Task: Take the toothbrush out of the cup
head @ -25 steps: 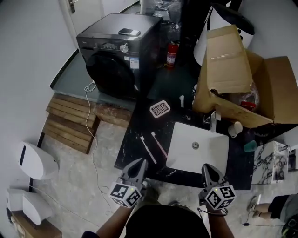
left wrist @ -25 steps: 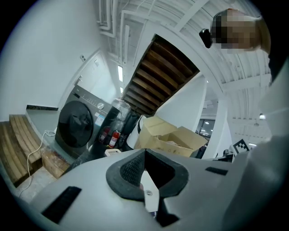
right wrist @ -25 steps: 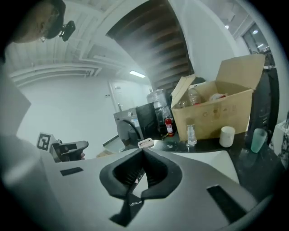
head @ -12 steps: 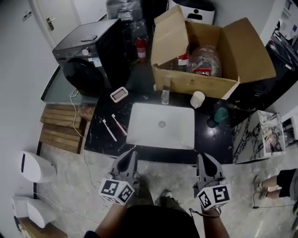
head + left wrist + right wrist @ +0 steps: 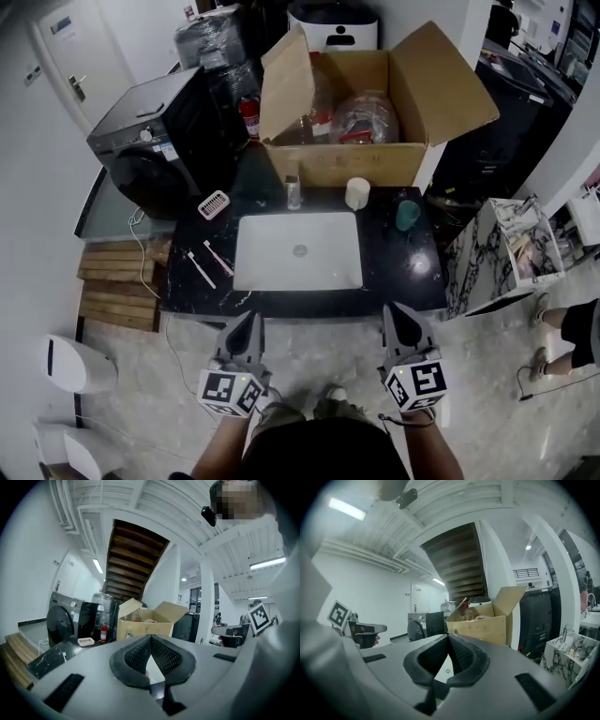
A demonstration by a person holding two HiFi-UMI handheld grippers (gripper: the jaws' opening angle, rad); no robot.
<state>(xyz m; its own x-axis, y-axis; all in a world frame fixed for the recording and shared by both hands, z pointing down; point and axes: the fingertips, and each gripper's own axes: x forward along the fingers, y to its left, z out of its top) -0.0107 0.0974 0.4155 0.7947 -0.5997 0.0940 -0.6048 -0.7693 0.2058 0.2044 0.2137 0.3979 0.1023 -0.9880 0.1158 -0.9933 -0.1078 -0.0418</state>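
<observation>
Risk: neither cup clearly shows a brush in it, so a reach could go to the wrong cup; both cups sit at the far edge, beyond the sink, so a long reach with a poorly lined-up approach might tip the light cup or knock it against the box
Left jaws: the left gripper point(image 5: 253, 321) is held short of the counter front, its jaws pressed together at the tips with nothing between them, as the left gripper view point(image 5: 150, 638) shows
Right jaws: the right gripper point(image 5: 395, 311) is level with the left one and equally clear of the counter, its jaws together and empty point(image 5: 449, 635)
Counter: the black counter point(image 5: 403, 272) touches neither gripper
Toothbrushes: two toothbrushes point(image 5: 208, 263) lie flat side by side on the counter's left end, just left of the sink, outside any cup
Sink: the white sink point(image 5: 298, 251) fills the middle of the counter
Cups: a white cup point(image 5: 357, 193) and a green cup point(image 5: 407, 215) stand upright behind the sink towards the right, near each other; their insides are too small to read
Beyond: a soap dish point(image 5: 214, 204) is at the back left, and an open cardboard box point(image 5: 375, 112) stands behind the cups
</observation>
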